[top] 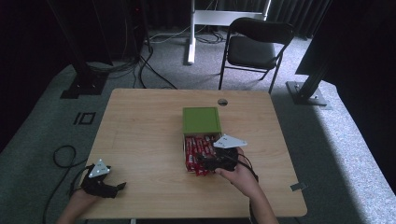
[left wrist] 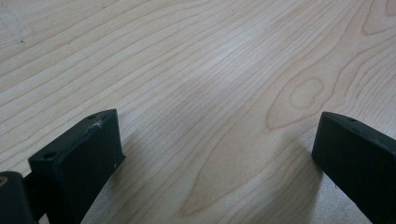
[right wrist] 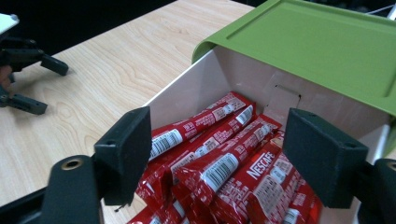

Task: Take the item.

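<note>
A white drawer-like box (right wrist: 187, 93) stands pulled out from under its green lid (top: 201, 120) near the table's middle. It holds several red Nescafe stick sachets (right wrist: 224, 163), lying side by side. My right gripper (top: 203, 163) hovers at the near end of the box. In the right gripper view my right gripper (right wrist: 217, 126) is open, its jaws straddling the sachets without pressing on any. My left gripper (top: 122, 186) rests low at the table's near left corner. In the left gripper view it (left wrist: 217, 123) is open over bare wood, nothing between its jaws.
The wooden table (top: 140, 140) has a round cable hole (top: 222, 101) behind the box. A folding chair (top: 257, 46) stands beyond the far edge. A black cable (top: 63, 156) loops on the carpet at the left.
</note>
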`<state>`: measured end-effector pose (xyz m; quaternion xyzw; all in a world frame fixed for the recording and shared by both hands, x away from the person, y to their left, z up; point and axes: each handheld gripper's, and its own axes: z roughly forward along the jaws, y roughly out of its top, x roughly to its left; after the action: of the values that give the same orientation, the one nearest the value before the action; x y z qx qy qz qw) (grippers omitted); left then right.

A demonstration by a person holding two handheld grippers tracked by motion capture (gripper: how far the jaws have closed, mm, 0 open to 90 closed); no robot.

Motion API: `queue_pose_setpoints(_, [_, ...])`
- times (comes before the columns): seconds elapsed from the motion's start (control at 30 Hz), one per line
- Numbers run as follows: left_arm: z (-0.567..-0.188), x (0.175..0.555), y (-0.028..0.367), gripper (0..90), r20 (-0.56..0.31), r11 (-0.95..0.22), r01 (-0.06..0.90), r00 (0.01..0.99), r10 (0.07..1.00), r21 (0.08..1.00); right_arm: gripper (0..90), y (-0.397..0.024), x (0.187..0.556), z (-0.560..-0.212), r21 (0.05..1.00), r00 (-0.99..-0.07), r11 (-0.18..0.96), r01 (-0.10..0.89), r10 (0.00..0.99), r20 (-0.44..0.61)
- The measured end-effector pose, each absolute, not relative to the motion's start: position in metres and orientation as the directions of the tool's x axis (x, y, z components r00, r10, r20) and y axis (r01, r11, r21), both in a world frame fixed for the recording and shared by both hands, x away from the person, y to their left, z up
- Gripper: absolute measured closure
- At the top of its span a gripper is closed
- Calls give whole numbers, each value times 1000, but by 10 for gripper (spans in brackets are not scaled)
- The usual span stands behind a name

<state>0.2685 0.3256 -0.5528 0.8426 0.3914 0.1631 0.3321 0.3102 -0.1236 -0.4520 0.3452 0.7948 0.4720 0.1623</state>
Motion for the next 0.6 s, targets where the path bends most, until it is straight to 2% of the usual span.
queue_pose_setpoints(0.07, [-553,268,326,25,15,-473,551,640,768,687,263,-120,312,-454,859,-707,328,393,705,54])
queue_pose_setpoints(0.17, [-553,268,326,25,15,-473,552,640,768,687,405,-116,313,-457,848,-702,328,416,709,69])
queue_pose_setpoints(0.23, [-553,268,326,25,15,-474,551,641,768,687,461,-114,316,-459,845,-676,316,432,733,71])
queue_pose_setpoints(0.5, [-553,268,326,25,16,-475,551,641,767,686,547,-105,324,-465,813,-609,270,515,783,126])
queue_pose_setpoints(0.6, [-553,268,326,25,15,-474,551,641,767,687,582,-100,327,-469,806,-589,278,522,801,106])
